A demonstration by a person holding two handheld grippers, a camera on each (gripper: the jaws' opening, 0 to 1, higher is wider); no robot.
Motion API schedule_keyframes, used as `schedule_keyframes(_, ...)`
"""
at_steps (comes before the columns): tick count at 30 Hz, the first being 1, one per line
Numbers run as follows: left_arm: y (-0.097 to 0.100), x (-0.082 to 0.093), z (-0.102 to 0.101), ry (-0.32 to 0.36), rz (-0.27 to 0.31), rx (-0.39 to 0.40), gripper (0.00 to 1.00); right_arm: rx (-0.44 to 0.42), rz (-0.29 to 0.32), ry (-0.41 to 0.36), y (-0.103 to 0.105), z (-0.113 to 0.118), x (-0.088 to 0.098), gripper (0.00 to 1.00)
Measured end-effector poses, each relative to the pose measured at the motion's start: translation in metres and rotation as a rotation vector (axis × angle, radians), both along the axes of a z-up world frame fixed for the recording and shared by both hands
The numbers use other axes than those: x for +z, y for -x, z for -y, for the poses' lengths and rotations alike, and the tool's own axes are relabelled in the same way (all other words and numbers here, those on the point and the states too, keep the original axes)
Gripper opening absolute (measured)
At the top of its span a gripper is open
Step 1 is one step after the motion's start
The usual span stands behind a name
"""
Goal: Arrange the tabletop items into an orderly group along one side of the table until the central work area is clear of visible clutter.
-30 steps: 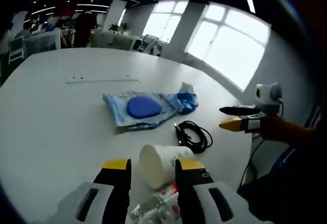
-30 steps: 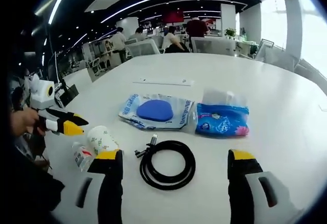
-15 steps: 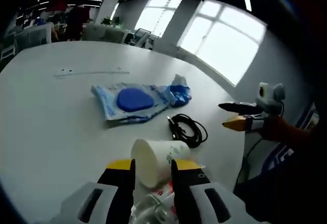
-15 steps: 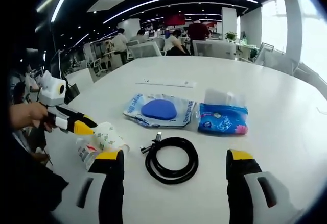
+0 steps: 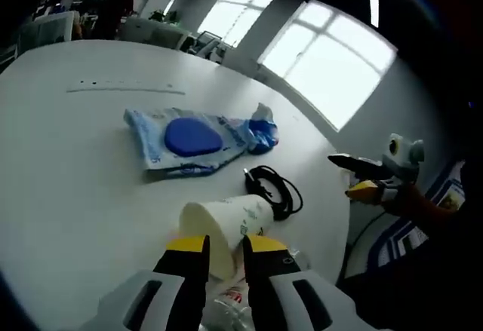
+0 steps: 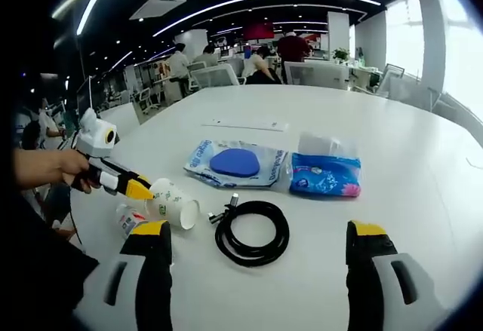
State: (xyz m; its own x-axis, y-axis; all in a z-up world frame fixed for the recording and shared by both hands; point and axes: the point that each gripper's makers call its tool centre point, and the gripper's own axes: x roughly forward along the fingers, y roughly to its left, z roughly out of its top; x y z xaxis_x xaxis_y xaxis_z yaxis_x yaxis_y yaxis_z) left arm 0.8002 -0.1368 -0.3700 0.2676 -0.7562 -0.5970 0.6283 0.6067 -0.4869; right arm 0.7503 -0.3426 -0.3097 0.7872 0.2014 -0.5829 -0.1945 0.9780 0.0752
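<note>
Between the left gripper's point(image 5: 224, 244) closed fingers sits the paper cup point(image 5: 219, 222); the right gripper point(image 6: 258, 239) gapes wide.

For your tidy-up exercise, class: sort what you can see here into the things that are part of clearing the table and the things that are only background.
Part of the job:
paper cup, held in the left gripper
coiled black cable
blue-pad packet
tissue pack
small plastic bottle
right gripper, open
white table

Just background:
office chairs
people at the far desks
windows

White table point(image 6: 423, 157), black cable coil point(image 6: 251, 232), blue-pad packet point(image 6: 236, 164), tissue pack point(image 6: 325, 173), small bottle point(image 6: 130, 219)
</note>
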Motion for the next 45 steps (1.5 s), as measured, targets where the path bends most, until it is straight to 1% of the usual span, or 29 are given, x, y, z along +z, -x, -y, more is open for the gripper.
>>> schedule_keyframes(3, -0.001, -0.003, 0.000, -0.003, -0.009, -0.005, 0.13, -0.014, 0.001, 0.001, 0.000, 0.004, 0.001, 0.92)
schedule_keyframes(5, 0.000, -0.002, 0.002, 0.006, -0.016, -0.014, 0.10, -0.021, 0.000, 0.001, 0.000, 0.006, 0.000, 0.92)
schedule_keyframes(9, 0.001, -0.001, 0.003, 0.015, -0.025, -0.026, 0.09, -0.032, 0.000, 0.004, 0.000, 0.008, 0.001, 0.91)
schedule_keyframes(11, 0.002, 0.001, 0.004, 0.034, -0.051, -0.027, 0.07, -0.041, -0.004, 0.001, 0.001, 0.008, 0.001, 0.90)
schedule_keyframes(13, 0.002, 0.002, 0.003, 0.038, -0.052, -0.029, 0.04, -0.047, -0.008, -0.002, 0.002, 0.009, 0.000, 0.89)
schedule_keyframes(14, 0.002, 0.002, 0.002, 0.033, -0.056, -0.031, 0.02, -0.051, -0.009, -0.006, 0.003, 0.009, -0.001, 0.89)
schedule_keyframes(15, 0.003, 0.000, -0.001, 0.011, -0.060, -0.037, 0.00, -0.054, -0.009, -0.010, 0.003, 0.009, 0.000, 0.89)
schedule_keyframes(16, 0.001, -0.004, -0.005, -0.025, -0.032, -0.043, 0.00, -0.057, -0.007, -0.013, 0.003, 0.009, 0.001, 0.88)
schedule_keyframes(19, 0.004, -0.004, -0.004, -0.011, -0.057, -0.046, 0.00, -0.063, -0.003, -0.010, 0.003, 0.012, 0.002, 0.88)
schedule_keyframes(22, 0.004, -0.005, -0.006, -0.016, -0.053, -0.048, 0.00, -0.070, -0.003, -0.011, 0.004, 0.014, 0.002, 0.88)
schedule_keyframes(28, 0.002, -0.001, -0.008, -0.002, -0.059, -0.038, 0.00, -0.073, -0.009, -0.011, 0.006, 0.013, 0.000, 0.87)
schedule_keyframes(33, -0.003, 0.014, -0.009, 0.033, -0.025, -0.032, 0.00, -0.072, -0.009, -0.007, 0.006, 0.012, 0.000, 0.86)
schedule_keyframes(35, -0.004, 0.018, -0.010, 0.036, -0.029, -0.033, 0.00, -0.071, -0.012, -0.009, 0.006, 0.011, 0.001, 0.85)
schedule_keyframes(41, -0.011, 0.032, -0.015, 0.020, 0.002, -0.062, 0.00, -0.072, 0.010, -0.005, 0.001, 0.013, 0.011, 0.87)
schedule_keyframes(45, -0.019, 0.039, -0.023, -0.022, 0.030, -0.094, 0.00, -0.070, 0.019, -0.002, 0.000, 0.014, 0.015, 0.88)
